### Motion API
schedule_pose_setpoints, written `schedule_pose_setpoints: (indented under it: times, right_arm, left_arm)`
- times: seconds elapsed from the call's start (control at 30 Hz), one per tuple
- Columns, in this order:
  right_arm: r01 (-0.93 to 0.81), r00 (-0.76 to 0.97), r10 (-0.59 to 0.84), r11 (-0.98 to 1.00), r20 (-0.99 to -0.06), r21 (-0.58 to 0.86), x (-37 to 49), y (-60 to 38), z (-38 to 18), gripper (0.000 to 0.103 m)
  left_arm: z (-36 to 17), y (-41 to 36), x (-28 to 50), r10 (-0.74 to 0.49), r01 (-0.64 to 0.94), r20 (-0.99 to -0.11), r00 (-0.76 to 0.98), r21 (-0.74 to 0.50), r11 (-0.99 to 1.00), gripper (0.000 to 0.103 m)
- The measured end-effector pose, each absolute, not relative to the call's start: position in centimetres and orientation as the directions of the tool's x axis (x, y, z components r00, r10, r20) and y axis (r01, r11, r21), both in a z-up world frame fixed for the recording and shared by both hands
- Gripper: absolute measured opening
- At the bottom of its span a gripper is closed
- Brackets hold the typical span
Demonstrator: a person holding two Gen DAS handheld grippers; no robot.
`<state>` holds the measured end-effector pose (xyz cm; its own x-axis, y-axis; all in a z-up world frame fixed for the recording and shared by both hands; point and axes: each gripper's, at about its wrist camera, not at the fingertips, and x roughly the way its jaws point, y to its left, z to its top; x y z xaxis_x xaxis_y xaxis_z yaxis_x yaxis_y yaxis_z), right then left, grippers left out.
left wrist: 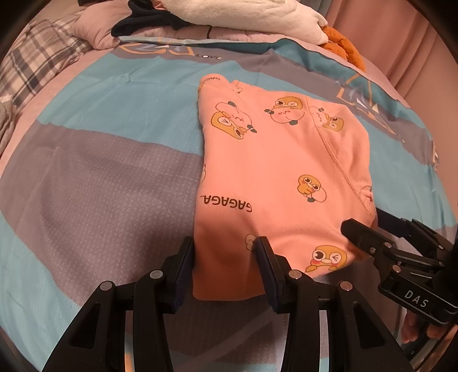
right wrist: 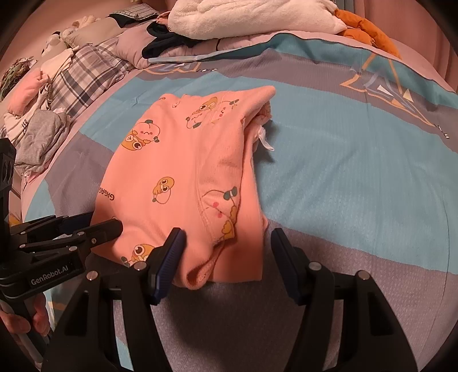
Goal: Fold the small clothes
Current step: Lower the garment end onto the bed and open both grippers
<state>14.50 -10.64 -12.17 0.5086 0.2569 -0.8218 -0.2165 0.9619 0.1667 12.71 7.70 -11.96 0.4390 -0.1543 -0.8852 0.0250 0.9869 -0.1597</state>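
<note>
Right wrist view shows both grippers, left [right wrist: 107, 226] and right [right wrist: 226, 243], with jaws released astride the near hem of the folded garment [right wrist: 183, 171] mid-bed [right wrist: 357, 171]; clamping one layer only could unfold it.

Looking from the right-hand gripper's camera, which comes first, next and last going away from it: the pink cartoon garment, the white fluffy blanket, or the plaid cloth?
1. Pink cartoon garment: right at the right gripper, its near edge between the open fingers.
2. Plaid cloth: farther off, to the left.
3. White fluffy blanket: farthest, at the top of the bed.
</note>
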Motion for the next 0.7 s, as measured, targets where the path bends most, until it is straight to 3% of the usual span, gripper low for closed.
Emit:
schedule_pose_setpoints:
  times: [0.2, 0.33, 0.7]
  right_arm:
    - [-0.217, 0.509, 0.257, 0.962, -0.822, 0.166, 14.49, -10.63, -12.19, 0.063]
    - [-0.217, 0.508, 0.257, 0.962, -0.822, 0.166, 14.56, -10.65, -12.16, 0.063]
    - [-0.216, 0.506, 0.255, 0.962, -0.824, 0.165, 14.28, -10.71, -12.25, 0.063]
  left_arm:
    - [-12.02, 7.67, 12.72, -0.151, 0.022, -0.886, 0.439, -0.157, 0.987, 0.043]
    - [-12.09, 7.87, 12.63, -0.119, 0.007, -0.887, 0.446, -0.13, 0.992, 0.06]
    - [-12.11, 8.16, 12.42, -0.123, 0.0, -0.888, 0.443, -0.137, 0.991, 0.06]
